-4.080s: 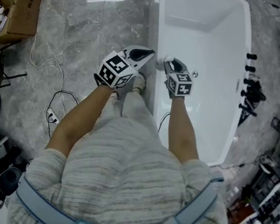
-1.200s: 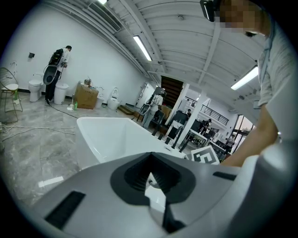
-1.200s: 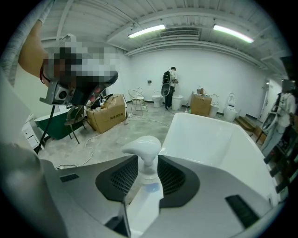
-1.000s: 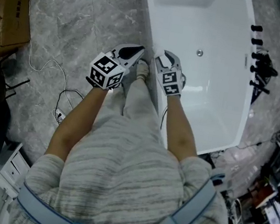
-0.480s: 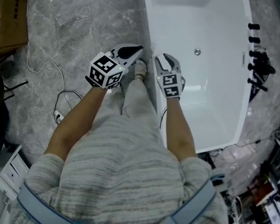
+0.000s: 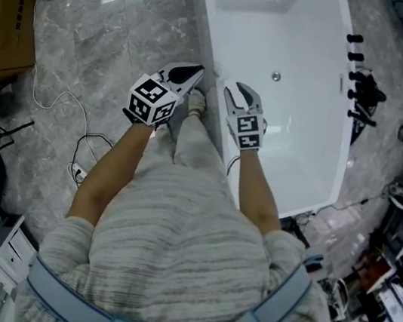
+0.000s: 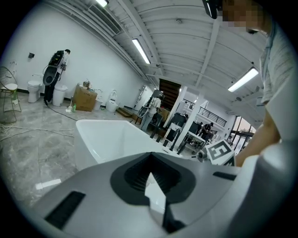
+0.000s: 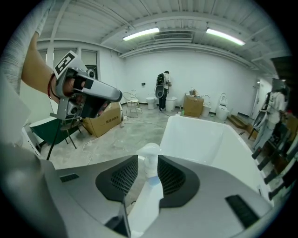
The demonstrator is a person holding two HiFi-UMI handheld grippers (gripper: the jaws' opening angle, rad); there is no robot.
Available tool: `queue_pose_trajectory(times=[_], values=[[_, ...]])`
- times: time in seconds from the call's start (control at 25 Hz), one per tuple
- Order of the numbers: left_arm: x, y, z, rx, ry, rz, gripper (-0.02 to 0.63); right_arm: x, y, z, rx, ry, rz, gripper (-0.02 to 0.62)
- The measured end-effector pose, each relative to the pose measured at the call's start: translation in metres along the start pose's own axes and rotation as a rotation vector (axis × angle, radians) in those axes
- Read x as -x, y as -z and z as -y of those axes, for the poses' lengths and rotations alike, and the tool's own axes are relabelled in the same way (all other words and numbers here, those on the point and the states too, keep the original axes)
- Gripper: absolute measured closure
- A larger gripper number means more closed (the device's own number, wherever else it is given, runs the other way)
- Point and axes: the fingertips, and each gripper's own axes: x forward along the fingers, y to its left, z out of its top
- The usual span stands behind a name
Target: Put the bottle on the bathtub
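Note:
A white bottle (image 8: 150,153) with a pump top stands upright between the jaws of my right gripper (image 8: 148,173), which is shut on it. In the head view that right gripper (image 6: 234,92) hovers over the long left rim of the white bathtub (image 6: 207,20), with the bottle hidden beneath it. My left gripper (image 6: 192,73) hangs beside the tub over the grey floor, jaws shut with nothing in them. The left gripper view shows the bathtub (image 7: 109,135) ahead of the left gripper (image 7: 150,175). The right gripper view shows the bathtub (image 8: 209,139) to the right of the bottle.
Black faucet fittings (image 6: 360,62) line the tub's far rim. A cardboard box (image 6: 12,14) and a white cable (image 6: 62,104) with a power strip (image 6: 76,169) lie on the marble floor at left. My shoe (image 6: 195,103) rests by the tub. Cluttered shelves (image 6: 401,251) stand at right.
My head has shifted, so the tub sits slightly further left in view. Both grippers keep nearly the same places, the right one still shut on the bottle by the rim.

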Motion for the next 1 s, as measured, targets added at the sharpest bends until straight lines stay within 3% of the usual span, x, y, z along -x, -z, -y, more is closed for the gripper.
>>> queue_pose_trajectory(times=[0.36, 0.68, 1.0], values=[[0.062, -0.021, 0.013, -0.038, 0.026, 0.103, 0.603, 0.052, -0.084, -0.034, -0.007, -0.008, 0.194, 0.489], [0.133, -0.047, 0.029, -0.087, -0.008, 0.212, 0.603, 0.095, -0.169, -0.092, 0.026, -0.127, 0.38, 0.491], [0.19, -0.074, 0.049, -0.122, -0.021, 0.283, 0.603, 0.139, -0.232, -0.146, 0.056, -0.274, 0.47, 0.492]])
